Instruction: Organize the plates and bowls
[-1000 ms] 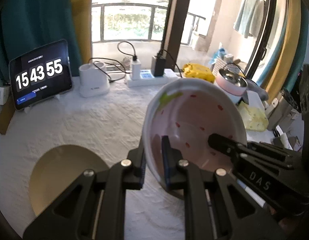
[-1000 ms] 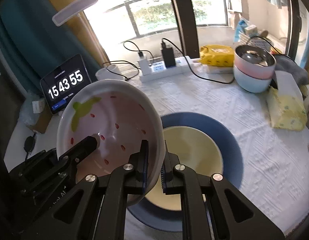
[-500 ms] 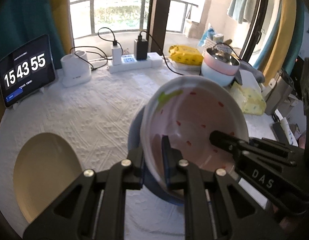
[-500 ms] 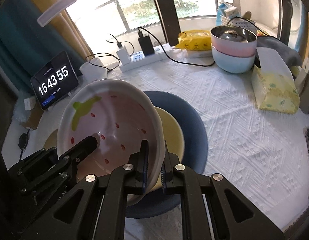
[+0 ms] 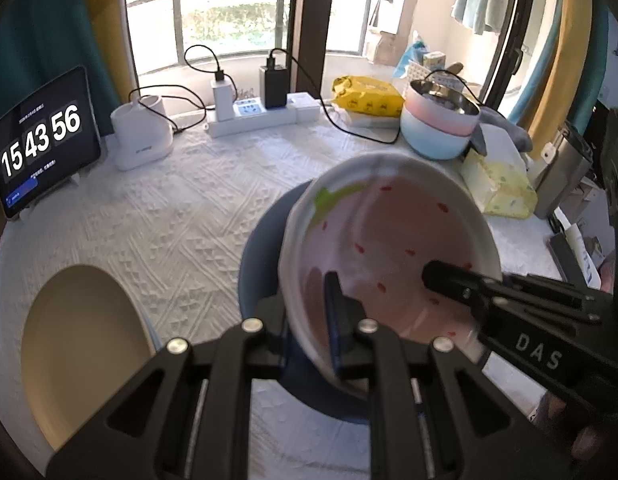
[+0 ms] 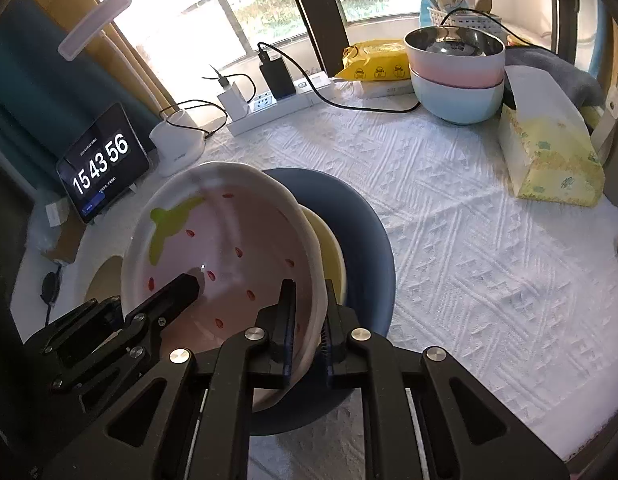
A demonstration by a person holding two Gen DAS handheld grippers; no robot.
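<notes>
Above blue plate (image 6: 361,216): both grippers, left (image 5: 309,332) and right (image 6: 309,320), clamp strawberry bowl (image 6: 229,256) rim.

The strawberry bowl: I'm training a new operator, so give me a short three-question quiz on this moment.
1. True or false: both grippers grip the strawberry bowl by its rim.
2. What lies right under the bowl? A) the yellow plate on the blue plate B) the tissue box C) the tablet
3. Fill in: the pink bowl is nested in a light ____ bowl.

Key: 1 true, with the left gripper and right gripper on opposite sides; 2 A; 3 blue.
</notes>
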